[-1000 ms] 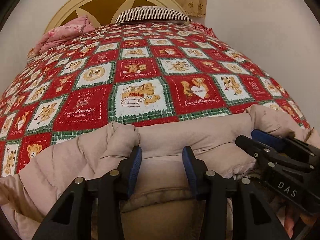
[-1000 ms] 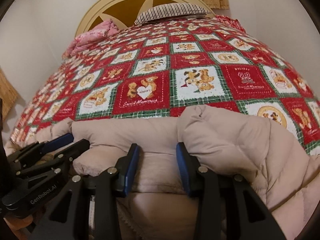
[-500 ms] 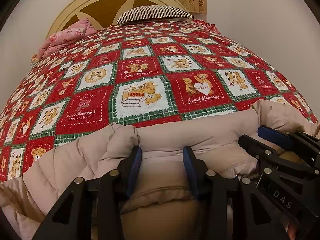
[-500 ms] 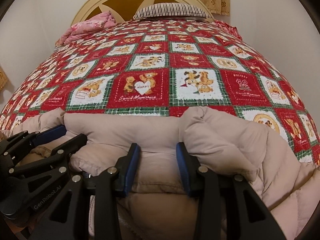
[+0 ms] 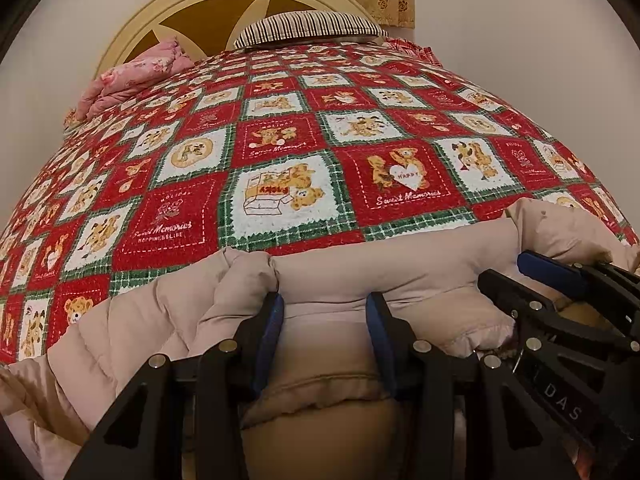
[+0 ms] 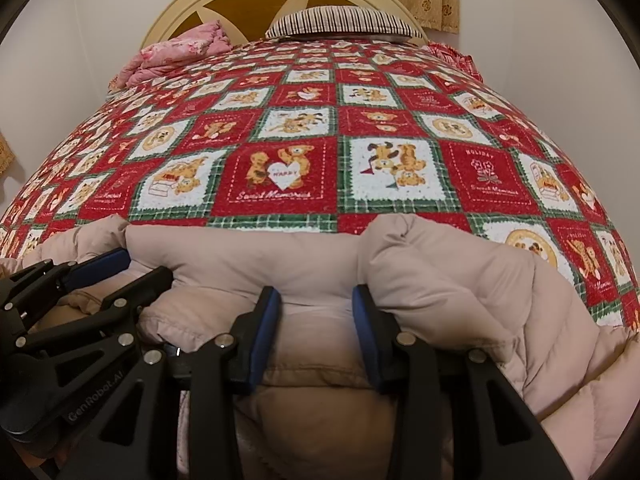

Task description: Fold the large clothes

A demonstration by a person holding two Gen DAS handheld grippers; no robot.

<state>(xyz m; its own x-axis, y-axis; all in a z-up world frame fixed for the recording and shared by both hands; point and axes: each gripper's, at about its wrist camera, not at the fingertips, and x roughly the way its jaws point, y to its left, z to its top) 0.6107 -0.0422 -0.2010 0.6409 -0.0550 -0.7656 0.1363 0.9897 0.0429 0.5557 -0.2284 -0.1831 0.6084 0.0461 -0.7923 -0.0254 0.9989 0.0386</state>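
A beige puffer coat (image 5: 400, 264) lies bunched along the near edge of the bed, its thick folded edge facing the headboard. My left gripper (image 5: 325, 304) is shut on a padded roll of that edge, and fabric bulges between its blue pads. Just to its right my right gripper (image 5: 524, 276) bites the same edge. In the right wrist view the right gripper (image 6: 316, 296) is shut on the coat (image 6: 440, 280), with the left gripper (image 6: 138, 268) close at its left. The coat's lower part hangs hidden beneath the fingers.
A red, white and green teddy-bear quilt (image 5: 280, 140) covers the whole bed beyond the coat. A striped pillow (image 5: 308, 28) and a folded pink blanket (image 5: 136, 72) lie by the cream headboard (image 5: 224, 0). Pale walls close in on both sides.
The right gripper has turned a little, so the bed sits more level in its view. Both grippers keep the same hold on the coat's edge and stay in place.
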